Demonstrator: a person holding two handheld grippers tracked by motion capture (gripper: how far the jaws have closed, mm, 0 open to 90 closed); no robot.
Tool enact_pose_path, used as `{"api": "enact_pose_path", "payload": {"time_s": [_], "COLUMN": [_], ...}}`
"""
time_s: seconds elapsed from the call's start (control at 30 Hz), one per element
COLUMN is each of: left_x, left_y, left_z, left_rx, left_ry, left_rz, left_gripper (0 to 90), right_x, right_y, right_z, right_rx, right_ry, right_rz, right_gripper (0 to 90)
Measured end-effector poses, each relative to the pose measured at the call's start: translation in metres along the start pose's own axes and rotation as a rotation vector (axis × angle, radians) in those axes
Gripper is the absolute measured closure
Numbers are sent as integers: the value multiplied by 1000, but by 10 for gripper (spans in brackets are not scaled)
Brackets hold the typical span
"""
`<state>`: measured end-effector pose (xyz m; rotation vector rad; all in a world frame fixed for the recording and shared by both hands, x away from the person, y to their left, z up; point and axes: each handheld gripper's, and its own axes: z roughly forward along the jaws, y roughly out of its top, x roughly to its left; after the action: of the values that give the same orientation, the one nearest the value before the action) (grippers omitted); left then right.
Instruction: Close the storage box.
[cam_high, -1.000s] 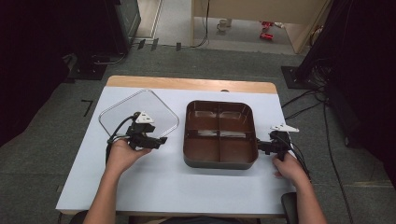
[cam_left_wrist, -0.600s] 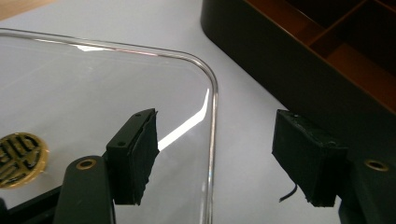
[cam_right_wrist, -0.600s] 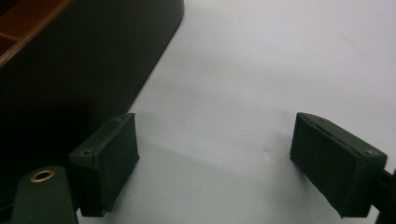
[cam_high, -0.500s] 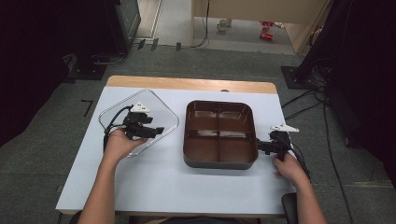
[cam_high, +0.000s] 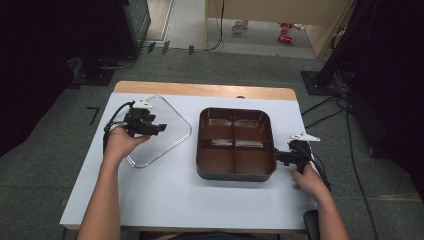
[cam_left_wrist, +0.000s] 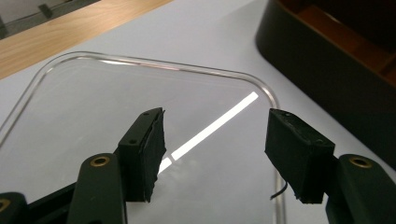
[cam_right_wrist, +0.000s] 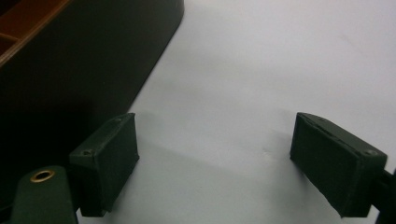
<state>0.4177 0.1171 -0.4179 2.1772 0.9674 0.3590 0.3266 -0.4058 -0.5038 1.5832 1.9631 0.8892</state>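
Left gripper view has my left gripper (cam_left_wrist: 215, 156) over the clear lid (cam_left_wrist: 140, 112) left of the tray (cam_high: 235, 142), jaws just narrowed but holding nothing, so I should pinch its rim squarely before lifting.

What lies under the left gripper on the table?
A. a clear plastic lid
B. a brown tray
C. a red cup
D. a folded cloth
A: the left gripper hovers with open jaws over the clear plastic lid, beside the brown divided tray.
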Motion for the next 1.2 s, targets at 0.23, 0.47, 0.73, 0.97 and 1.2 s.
{"api": "enact_pose_path", "payload": {"time_s": [0.23, 0.47, 0.73, 0.97, 1.2], "left_x": [30, 37, 40, 38, 39], "left_y": [-4, -18, -33, -41, -45], "left_z": [8, 21, 31, 36, 36], "left_rx": [-46, -2, 34, 40, 24], "left_ry": [45, 46, 108, 150, 137], "left_rz": [-56, -78, -73, -78, -114], "left_gripper": [406, 400, 421, 479, 566], "right_x": [0, 0, 0, 0, 0], "right_y": [0, 0, 0, 0, 0], "right_z": [0, 0, 0, 0, 0], "right_rx": [-1, 0, 0, 0, 0], "right_ry": [0, 0, 0, 0, 0], "right_rz": [-1, 0, 1, 1, 1], "right_gripper": [148, 148, 148, 148, 148]}}
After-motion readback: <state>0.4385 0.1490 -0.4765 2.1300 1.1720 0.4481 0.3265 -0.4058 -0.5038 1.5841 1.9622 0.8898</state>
